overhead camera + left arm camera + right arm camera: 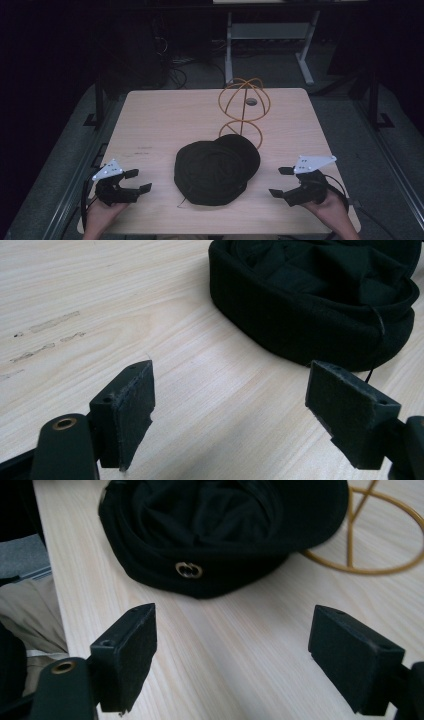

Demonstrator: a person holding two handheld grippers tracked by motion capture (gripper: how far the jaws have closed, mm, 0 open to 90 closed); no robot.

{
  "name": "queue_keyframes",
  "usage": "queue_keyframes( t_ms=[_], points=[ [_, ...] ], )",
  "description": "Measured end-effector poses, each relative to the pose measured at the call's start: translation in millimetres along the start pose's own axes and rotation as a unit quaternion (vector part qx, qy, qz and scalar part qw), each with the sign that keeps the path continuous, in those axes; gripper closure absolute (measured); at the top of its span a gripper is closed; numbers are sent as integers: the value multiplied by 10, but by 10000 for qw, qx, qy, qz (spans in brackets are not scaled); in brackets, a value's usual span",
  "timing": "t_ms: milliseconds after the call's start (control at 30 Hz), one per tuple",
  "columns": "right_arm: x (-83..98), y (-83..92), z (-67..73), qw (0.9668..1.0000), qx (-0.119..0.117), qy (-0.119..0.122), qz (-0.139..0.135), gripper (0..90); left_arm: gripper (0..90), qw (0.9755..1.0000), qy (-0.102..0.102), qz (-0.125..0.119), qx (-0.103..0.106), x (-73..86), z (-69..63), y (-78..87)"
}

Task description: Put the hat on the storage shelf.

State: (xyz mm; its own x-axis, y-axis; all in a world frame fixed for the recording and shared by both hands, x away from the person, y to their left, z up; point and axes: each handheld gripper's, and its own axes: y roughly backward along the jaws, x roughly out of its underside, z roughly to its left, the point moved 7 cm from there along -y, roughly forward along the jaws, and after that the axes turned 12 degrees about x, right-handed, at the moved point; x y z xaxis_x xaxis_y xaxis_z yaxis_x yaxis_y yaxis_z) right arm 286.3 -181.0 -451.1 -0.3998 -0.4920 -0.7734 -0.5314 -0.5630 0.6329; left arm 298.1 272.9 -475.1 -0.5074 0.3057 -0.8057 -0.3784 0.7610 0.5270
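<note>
Grippers flanked the black cap (pixel 216 170) at lower centre: left gripper (pixel 142 181) and right gripper (pixel 280 181) gaped wide, holding nothing.

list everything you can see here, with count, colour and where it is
hat: one, black, lying opening-up at the table's near middle, between the two grippers
metal emblem: one, gold-coloured, on the hat's side band
wire stand: one, orange-gold, upright just behind the hat
table: one, light wood, some faint marks left of the hat
desk frame: one, white, on the floor beyond the table
left gripper: one, black, near left, jaws open
right gripper: one, black, near right, jaws open
</note>
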Motion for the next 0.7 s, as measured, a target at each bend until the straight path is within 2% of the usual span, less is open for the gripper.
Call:
queue_keyframes(
  t_ms=[267,467,700],
  points=[
    [-213,-97,103,9995,-161,244,81,188,192,10000,16,-14,-3,0,6,7],
    [-353,-131,165,9992,-206,333,15,187,192,10000,6,-13,2,3,11,11],
    [-550,-250,305,9979,-376,530,67,169,192,10000,49,-67,-2,-2,28,33]
  ],
)
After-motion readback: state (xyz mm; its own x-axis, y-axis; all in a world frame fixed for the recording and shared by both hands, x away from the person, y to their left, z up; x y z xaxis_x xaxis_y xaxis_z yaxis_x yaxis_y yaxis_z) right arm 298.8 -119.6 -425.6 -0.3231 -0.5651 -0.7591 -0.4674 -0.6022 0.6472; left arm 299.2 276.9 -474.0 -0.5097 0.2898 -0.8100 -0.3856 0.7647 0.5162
